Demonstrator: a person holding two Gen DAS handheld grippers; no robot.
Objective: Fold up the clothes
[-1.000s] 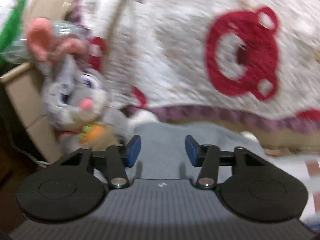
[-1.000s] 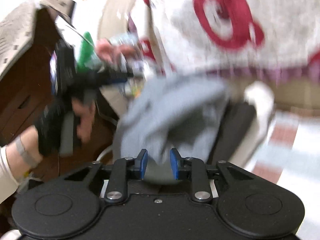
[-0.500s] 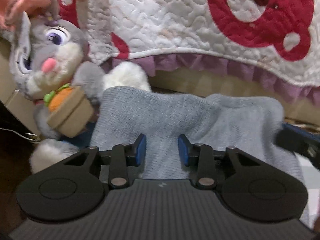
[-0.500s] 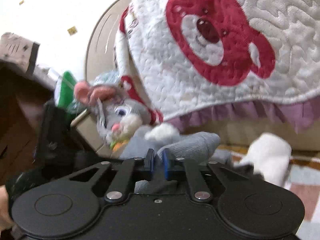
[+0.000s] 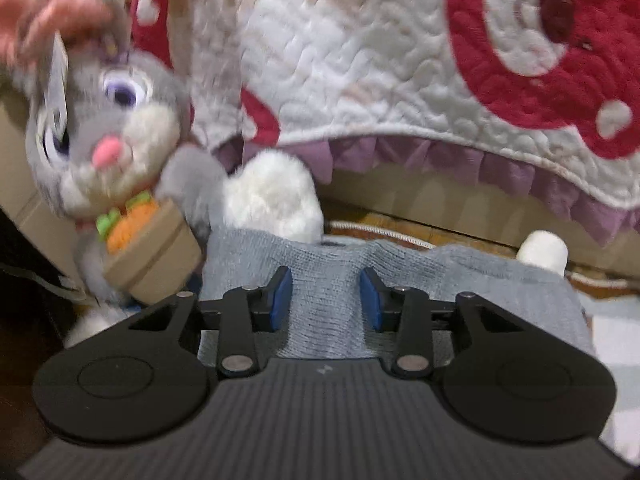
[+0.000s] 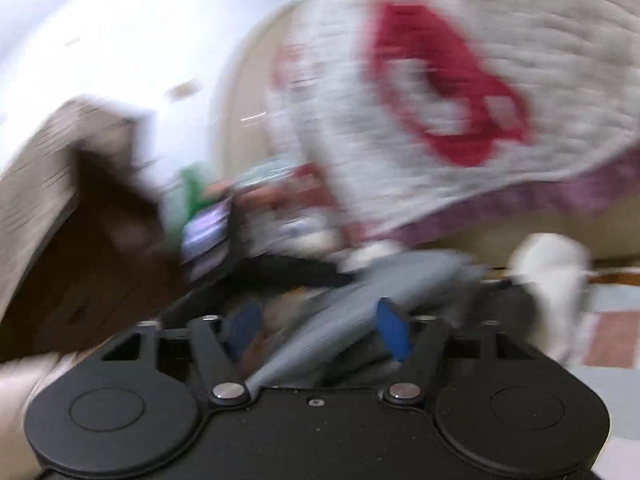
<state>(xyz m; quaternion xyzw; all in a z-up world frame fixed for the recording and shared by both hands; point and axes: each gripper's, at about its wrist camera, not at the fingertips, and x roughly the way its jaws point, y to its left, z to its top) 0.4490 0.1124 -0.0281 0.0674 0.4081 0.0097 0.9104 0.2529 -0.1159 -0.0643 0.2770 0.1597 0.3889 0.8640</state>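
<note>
We see the grey knit garment [image 5: 328, 300] low in the frame's centre, just below the plush rabbit [image 5: 112, 148] and the quilt [image 5: 380, 60]. The left gripper [image 5: 326, 294] has its fingers spread, a raised ridge of knit between them. The right gripper [image 6: 320, 320], blurred, is spread too. We judge the knit soft, light and stretchy; edges or corners should give the surest hold.

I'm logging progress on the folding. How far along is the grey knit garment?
The grey knit garment lies bunched by the plush rabbit, no tidy fold visible. Both the left hand-held gripper and right hand-held gripper are open over it. Smoothing and folding seem left.
</note>
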